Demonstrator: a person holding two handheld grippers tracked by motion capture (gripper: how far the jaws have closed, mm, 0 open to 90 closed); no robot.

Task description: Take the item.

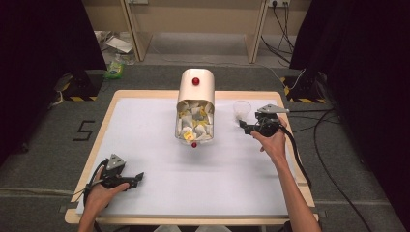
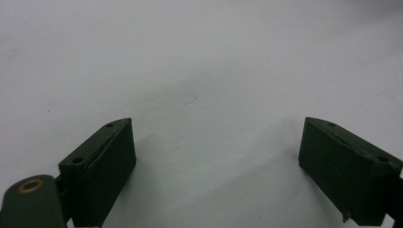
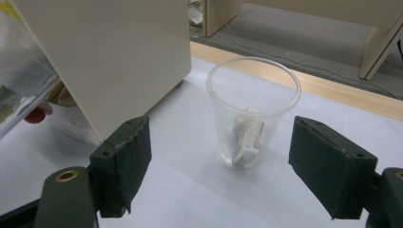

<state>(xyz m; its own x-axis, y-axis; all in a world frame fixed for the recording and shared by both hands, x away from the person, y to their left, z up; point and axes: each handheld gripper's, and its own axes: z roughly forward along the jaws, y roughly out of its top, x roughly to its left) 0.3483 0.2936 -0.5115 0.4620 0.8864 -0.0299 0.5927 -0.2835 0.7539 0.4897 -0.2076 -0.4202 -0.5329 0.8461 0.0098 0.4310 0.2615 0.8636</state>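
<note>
A cream box (image 1: 195, 99) with a clear front and red knobs stands at the table's middle back, packed with several tea bags (image 1: 194, 124). Right of it sits a clear plastic cup (image 1: 241, 109) (image 3: 253, 109) with one tea bag (image 3: 246, 137) inside. My right gripper (image 1: 245, 126) (image 3: 219, 166) is open just in front of the cup, jaws spread wider than it and apart from it. My left gripper (image 1: 140, 177) (image 2: 216, 166) is open at the front left, low over the bare white mat, with nothing between its jaws.
A white mat (image 1: 159, 169) covers the wooden table (image 1: 109, 104). The box's cream side (image 3: 114, 52) stands close to my right gripper's left jaw. Black cables (image 1: 302, 164) trail off the right edge. Bottles and litter (image 1: 116, 65) lie on the floor beyond.
</note>
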